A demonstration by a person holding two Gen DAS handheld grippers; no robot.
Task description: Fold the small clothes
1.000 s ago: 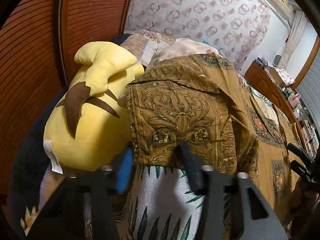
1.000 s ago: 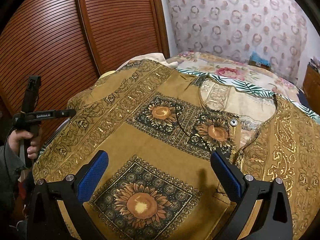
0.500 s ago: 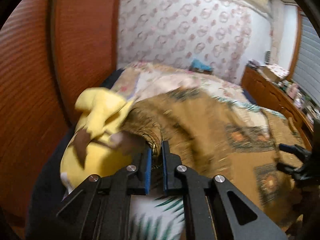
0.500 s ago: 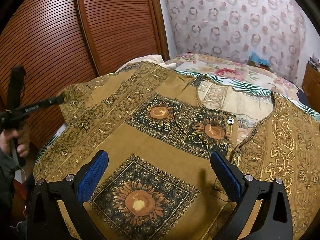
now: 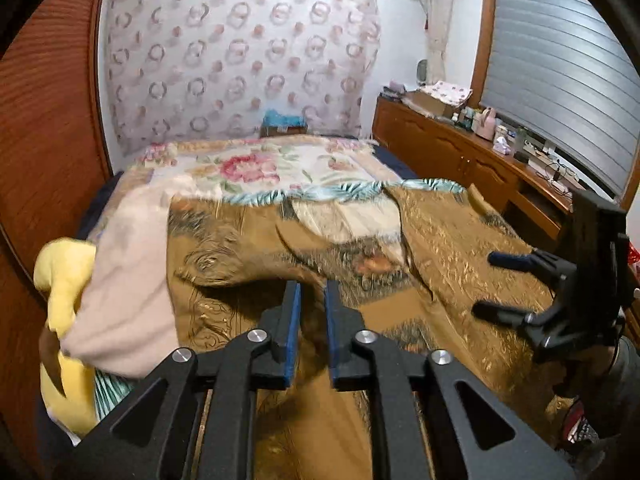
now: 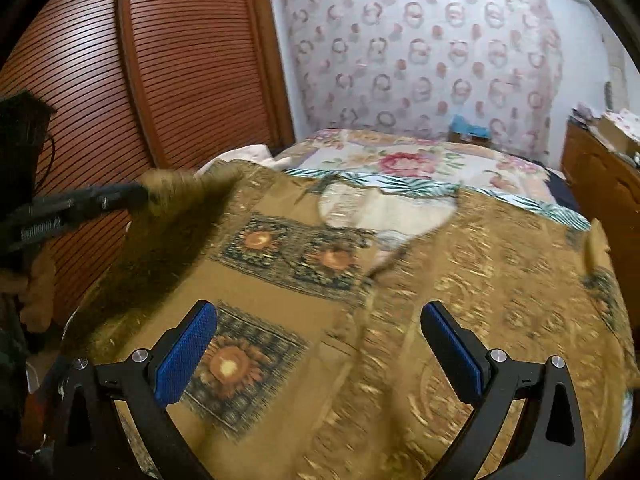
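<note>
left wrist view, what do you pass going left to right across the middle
yellow plush toy → pink cloth → brown patterned shirt → right tongs → wooden dresser sits further back on the right

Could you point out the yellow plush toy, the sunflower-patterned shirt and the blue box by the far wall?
Yellow plush toy (image 5: 60, 280), left wrist view, on its upper lobe.
Sunflower-patterned shirt (image 6: 280, 288), right wrist view, on the plain brown cloth between the sunflower panels.
Blue box (image 5: 282, 119), left wrist view, on its top.
</note>
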